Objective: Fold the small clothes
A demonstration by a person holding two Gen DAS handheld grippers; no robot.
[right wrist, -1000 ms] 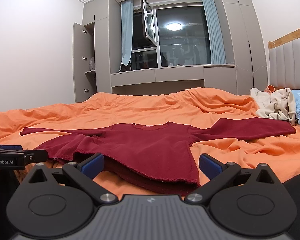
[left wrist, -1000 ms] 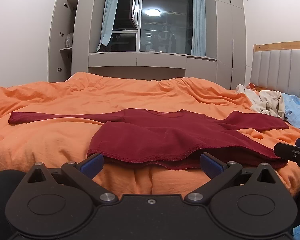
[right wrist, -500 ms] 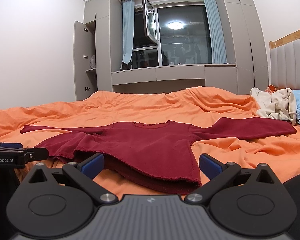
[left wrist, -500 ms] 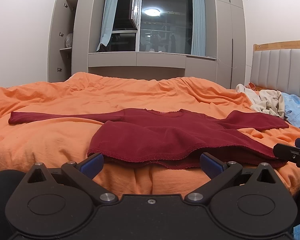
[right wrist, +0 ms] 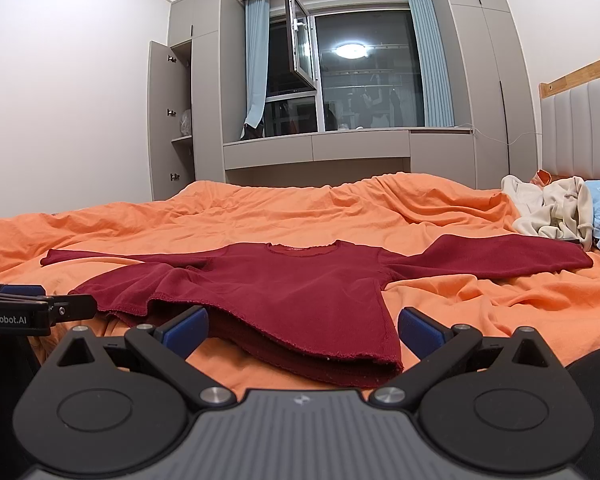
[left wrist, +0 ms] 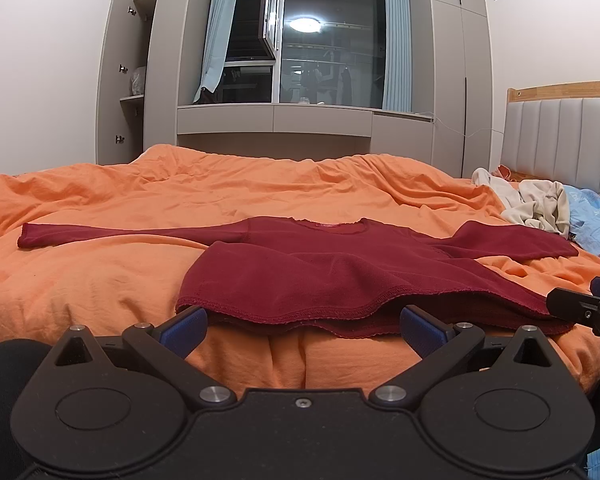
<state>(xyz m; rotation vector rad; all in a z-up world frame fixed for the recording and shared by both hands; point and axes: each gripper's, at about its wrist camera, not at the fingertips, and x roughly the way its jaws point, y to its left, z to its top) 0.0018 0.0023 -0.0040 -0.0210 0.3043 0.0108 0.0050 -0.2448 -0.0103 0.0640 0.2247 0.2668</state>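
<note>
A dark red long-sleeved shirt (left wrist: pixel 332 272) lies spread on the orange bed cover, both sleeves stretched out sideways and the hem nearest me; it also shows in the right wrist view (right wrist: pixel 300 284). My left gripper (left wrist: pixel 304 326) is open and empty, just in front of the hem's left part. My right gripper (right wrist: pixel 302 330) is open and empty, in front of the hem's right corner. Each gripper shows at the edge of the other's view: the right one (left wrist: pixel 580 308) and the left one (right wrist: pixel 40 312).
The orange bed cover (left wrist: pixel 100 280) is rumpled. A heap of cream and light blue clothes (left wrist: pixel 540 208) lies at the right by the padded headboard (left wrist: pixel 560 140). Grey cupboards and a window stand behind the bed.
Both grippers have stayed nearly still; the right wrist view has shifted very slightly. The shirt has not moved.
</note>
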